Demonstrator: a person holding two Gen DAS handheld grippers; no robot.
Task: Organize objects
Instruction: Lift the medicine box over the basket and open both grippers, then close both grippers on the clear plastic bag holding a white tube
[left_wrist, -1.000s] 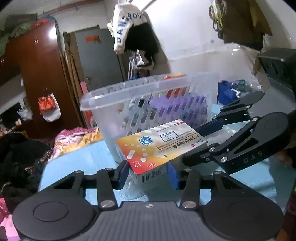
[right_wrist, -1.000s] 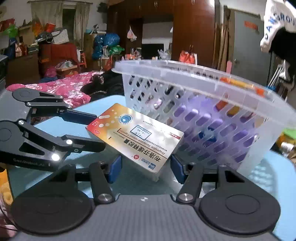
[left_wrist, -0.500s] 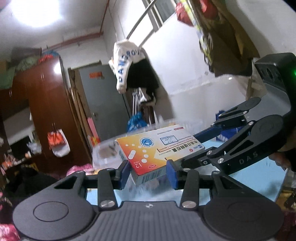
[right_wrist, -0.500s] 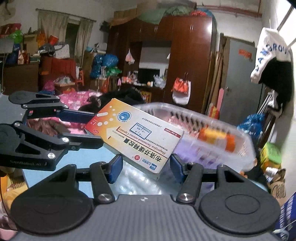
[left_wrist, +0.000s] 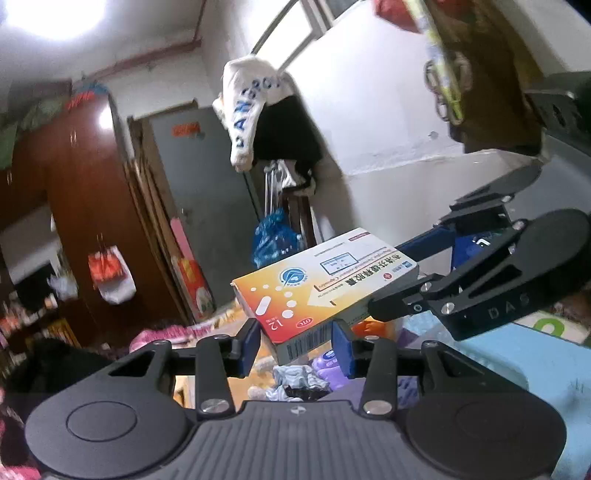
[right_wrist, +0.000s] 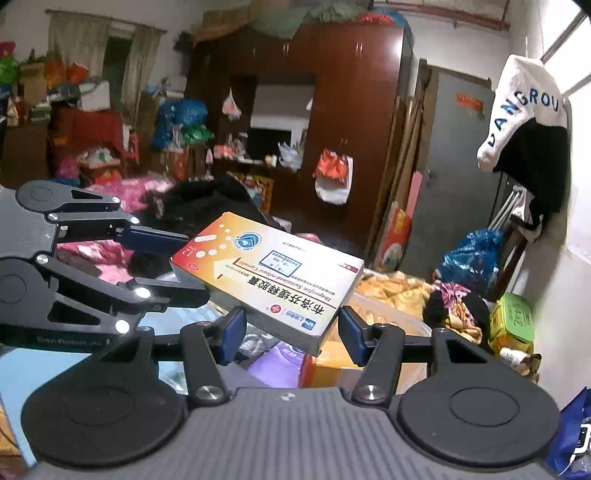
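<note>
Medicine box (left_wrist: 325, 284) lifted higher above basket (right_wrist: 388, 317), pinched between both grippers

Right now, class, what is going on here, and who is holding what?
A person with a gripper in each hand holds one medicine box in the air. The left gripper clamps one end of it and the right gripper the other end. Below the box, a clear plastic basket holds purple and orange packets, so the box looks about to go in; it is not in yet.
</note>
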